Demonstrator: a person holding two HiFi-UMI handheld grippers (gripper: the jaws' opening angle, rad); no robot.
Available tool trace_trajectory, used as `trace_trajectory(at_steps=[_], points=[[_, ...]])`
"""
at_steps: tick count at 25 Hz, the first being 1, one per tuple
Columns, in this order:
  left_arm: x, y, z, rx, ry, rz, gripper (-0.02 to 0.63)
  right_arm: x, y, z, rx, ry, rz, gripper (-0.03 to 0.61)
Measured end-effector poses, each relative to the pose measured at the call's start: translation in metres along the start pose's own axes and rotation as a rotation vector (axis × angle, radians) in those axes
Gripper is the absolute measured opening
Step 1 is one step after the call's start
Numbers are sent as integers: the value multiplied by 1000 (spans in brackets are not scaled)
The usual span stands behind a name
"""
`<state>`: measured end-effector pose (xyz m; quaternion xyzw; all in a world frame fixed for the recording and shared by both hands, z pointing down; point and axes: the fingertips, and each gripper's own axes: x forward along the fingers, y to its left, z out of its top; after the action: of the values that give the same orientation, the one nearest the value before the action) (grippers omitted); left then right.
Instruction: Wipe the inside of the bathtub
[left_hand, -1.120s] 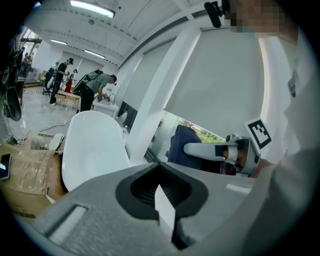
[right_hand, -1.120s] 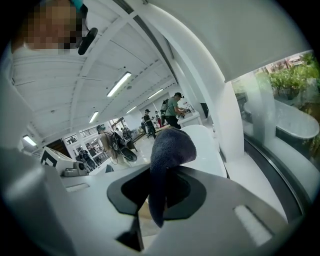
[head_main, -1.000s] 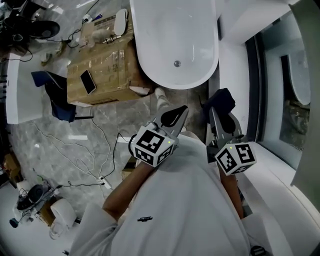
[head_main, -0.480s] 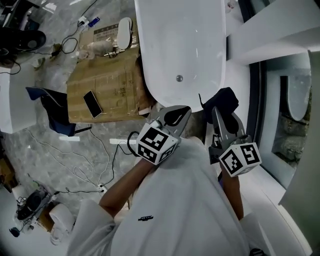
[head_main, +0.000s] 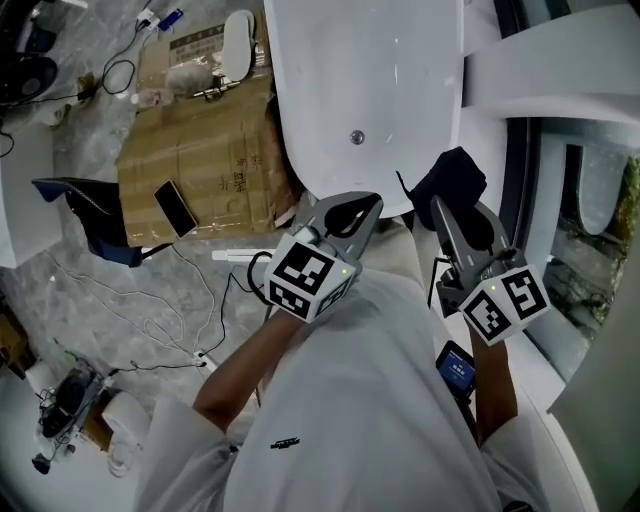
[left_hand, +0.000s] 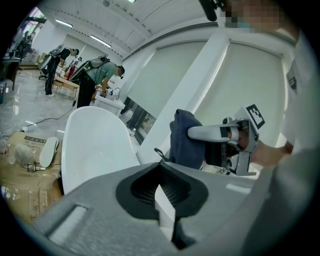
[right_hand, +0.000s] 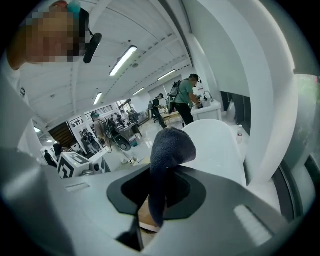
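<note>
Evidently pre-wipe: cloth gripped, tub interior not yet reached.

The right gripper (right_hand: 159, 172) is clenched on a dark blue cloth (right_hand: 170, 145). Most of the cloth bunches above the jaws, which leaves a free wad to press against a surface. The left gripper (left_hand: 160, 165) has its tips closed together on nothing. It is held beside the right one and is judged idle, kept clear of the working side. The white bathtub (head_main: 330, 80) lies ahead of both grippers, with its drain (head_main: 356, 137) visible in the basin. The cloth hangs near the tub's near rim, apart from the inside. Wiping is judged not yet begun.
</note>
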<state>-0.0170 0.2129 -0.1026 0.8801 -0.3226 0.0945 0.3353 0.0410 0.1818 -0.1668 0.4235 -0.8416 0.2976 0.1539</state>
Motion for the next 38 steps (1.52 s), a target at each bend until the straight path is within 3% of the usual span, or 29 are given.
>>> trace_trajectory(at_steps=[12, 22, 27, 31, 38], points=[[58, 57, 2, -53, 25, 185, -3, 73, -80, -10, -175, 139, 178, 55], [104, 123, -35, -218, 14, 379, -3, 138, -133, -49, -343, 285, 354, 55], [129, 154, -72, -153, 75, 414, -3, 172, -152, -88, -406, 312, 405, 55], [145, 174, -104, -168, 111, 414, -3, 201, -175, -122, -477, 327, 405, 54], [168, 193, -152, -103, 187, 387, -5, 251, -204, -177, -432, 336, 427, 54]])
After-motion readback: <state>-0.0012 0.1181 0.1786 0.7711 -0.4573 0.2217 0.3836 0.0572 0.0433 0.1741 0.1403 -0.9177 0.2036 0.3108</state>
